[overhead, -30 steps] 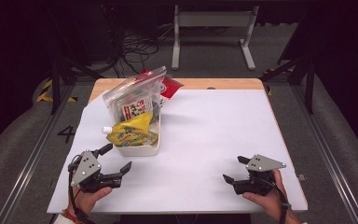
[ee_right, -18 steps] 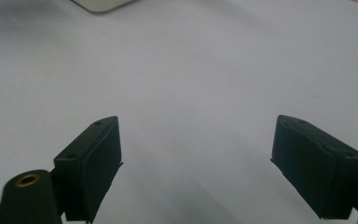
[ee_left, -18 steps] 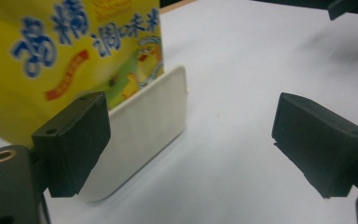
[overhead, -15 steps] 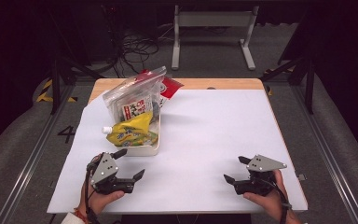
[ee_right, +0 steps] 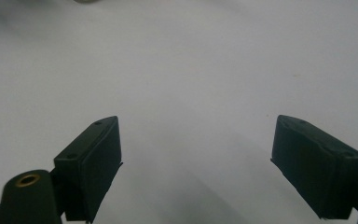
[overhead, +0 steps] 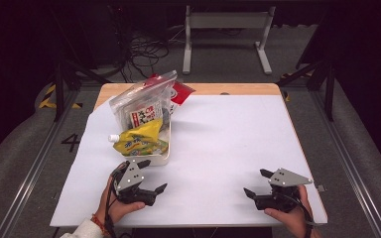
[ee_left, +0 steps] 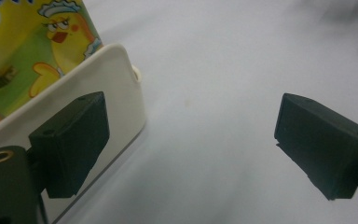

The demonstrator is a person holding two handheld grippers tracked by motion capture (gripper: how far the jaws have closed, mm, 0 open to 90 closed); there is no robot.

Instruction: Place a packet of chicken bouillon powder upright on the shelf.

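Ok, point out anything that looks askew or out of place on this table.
The white tray is overfilled: a clear bag of packets leans out over its far rim, and a yellow spouted pouch lies tilted, its cap poking past the tray's left edge. Nothing looks spilled or damaged. The white table cover leaves the far wooden edge bare.

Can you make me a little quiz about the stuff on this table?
1. True or false: the left gripper is squeezing the yellow pouch.
2. What is the yellow pouch lying in? A) a white tray B) a blue bucket C) a paper cup
3. Fill in: the right gripper sits over the white ____ with nothing between its jaws.

Key
1. False. Its jaws stand wide apart, beside the white tray, holding nothing.
2. A. A clear bag of packets leans there too.
3. Sheet, the white cover on the table.
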